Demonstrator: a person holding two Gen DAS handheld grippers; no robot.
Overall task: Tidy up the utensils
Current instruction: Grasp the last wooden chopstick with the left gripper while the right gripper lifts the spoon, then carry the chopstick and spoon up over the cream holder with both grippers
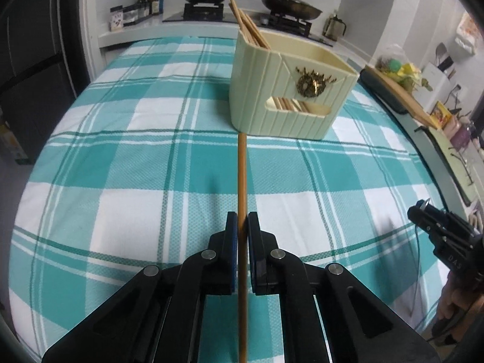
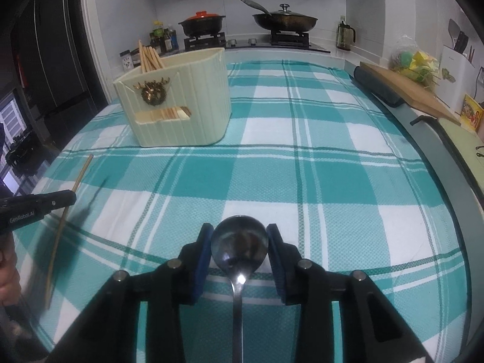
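My left gripper (image 1: 242, 216) is shut on a thin wooden chopstick (image 1: 242, 169) that runs straight ahead between the pads, its far tip near the base of the cream utensil holder (image 1: 287, 90). Several chopsticks (image 1: 245, 21) stand in the holder's left compartment. In the right wrist view my right gripper (image 2: 240, 230) grips the bowl of a metal spoon (image 2: 240, 243) from both sides, the handle trailing back under the camera. The holder (image 2: 178, 103) stands ahead to the left there. The left gripper (image 2: 72, 196) with its chopstick (image 2: 60, 230) shows at the left edge.
A teal and white checked cloth (image 1: 136, 166) covers the table. Behind it stands a stove with a red-lidded pot (image 2: 201, 24) and a lidded wok (image 2: 284, 19). A wooden cutting board (image 2: 405, 90) lies along the right edge. Bottles (image 2: 163, 36) crowd the back left.
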